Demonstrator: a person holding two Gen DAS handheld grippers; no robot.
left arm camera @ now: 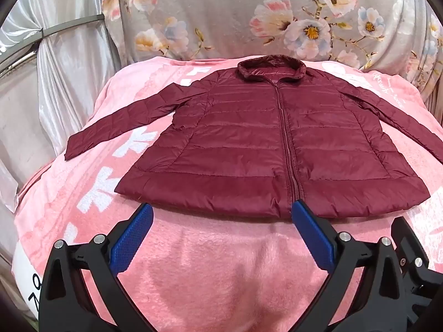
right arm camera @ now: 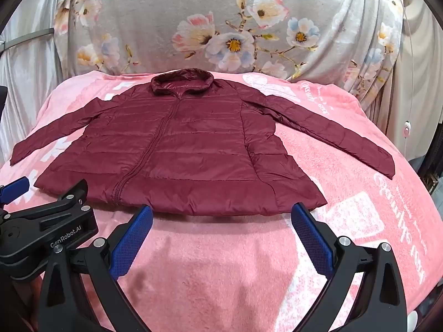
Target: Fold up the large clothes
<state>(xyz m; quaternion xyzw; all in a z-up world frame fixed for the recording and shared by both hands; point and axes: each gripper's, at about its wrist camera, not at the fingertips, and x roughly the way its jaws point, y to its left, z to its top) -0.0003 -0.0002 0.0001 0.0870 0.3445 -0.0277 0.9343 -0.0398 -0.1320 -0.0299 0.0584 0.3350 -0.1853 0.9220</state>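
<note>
A dark red quilted jacket [left arm camera: 249, 138] [right arm camera: 177, 144] lies flat and zipped on a pink blanket [left arm camera: 207, 262] [right arm camera: 221, 262], collar at the far end, both sleeves spread out to the sides. My left gripper [left arm camera: 221, 210] hovers just short of the hem, near the zip's lower end, jaws wide open with nothing between the blue pads. My right gripper [right arm camera: 221, 213] stands open the same way before the hem's right half, also empty. The left gripper's black body [right arm camera: 49, 229] shows at the left of the right wrist view.
A grey floral sheet [left arm camera: 249, 22] [right arm camera: 221, 27] hangs behind the blanket. Shiny white curtain [left arm camera: 55, 63] drapes down at the left. The blanket's edges fall away on both sides; a white cable with a small switch [right arm camera: 407, 128] hangs at the right.
</note>
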